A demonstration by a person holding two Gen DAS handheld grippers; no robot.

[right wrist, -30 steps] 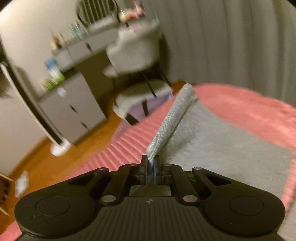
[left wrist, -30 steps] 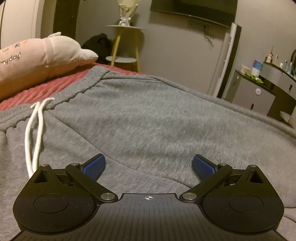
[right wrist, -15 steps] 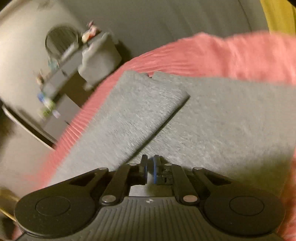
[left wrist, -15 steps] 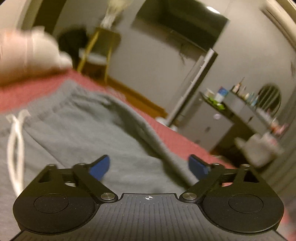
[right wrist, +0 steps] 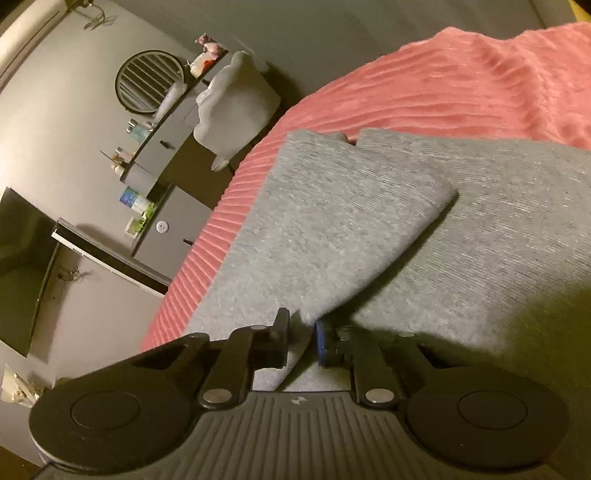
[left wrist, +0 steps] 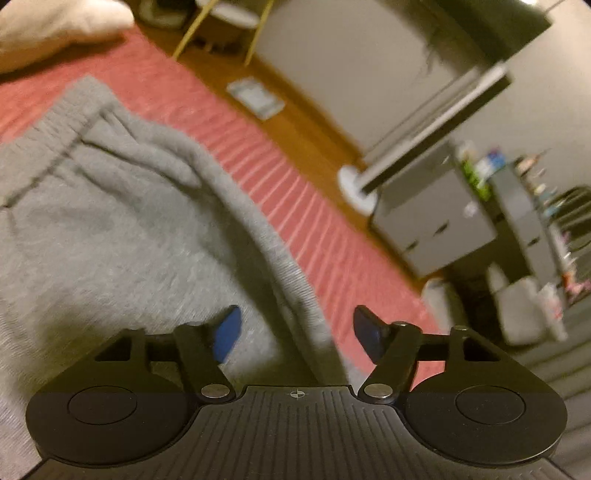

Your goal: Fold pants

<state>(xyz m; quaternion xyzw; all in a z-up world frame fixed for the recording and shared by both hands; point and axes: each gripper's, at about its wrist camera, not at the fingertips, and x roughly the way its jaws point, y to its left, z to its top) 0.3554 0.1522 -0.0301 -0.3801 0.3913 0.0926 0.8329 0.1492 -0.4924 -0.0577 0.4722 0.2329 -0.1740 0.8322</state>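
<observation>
Grey sweatpants [left wrist: 110,221] lie on a pink ribbed bed cover [left wrist: 295,177], waistband [left wrist: 55,122] at the upper left. My left gripper [left wrist: 295,317] hovers over the pants' side edge. That edge runs up between the blue pads [left wrist: 227,328]. Its jaws are closing and the pads stand clear of the cloth. In the right wrist view one grey leg [right wrist: 351,206] lies folded across the other leg [right wrist: 498,221]. My right gripper [right wrist: 302,325] has only a narrow gap, filled by the folded leg's edge, and its jaws are closing on that edge.
A pale pillow [left wrist: 55,26] lies at the bed's head. Beyond the bed's edge are a wooden floor with a flat paper item [left wrist: 255,96], a grey cabinet [left wrist: 432,221], a white chair [right wrist: 236,99] and a round mirror [right wrist: 149,81].
The left gripper swung right from the pants' middle to their side edge and its jaws narrowed. The right gripper brought the lifted leg down across the other leg; its jaws parted slightly.
</observation>
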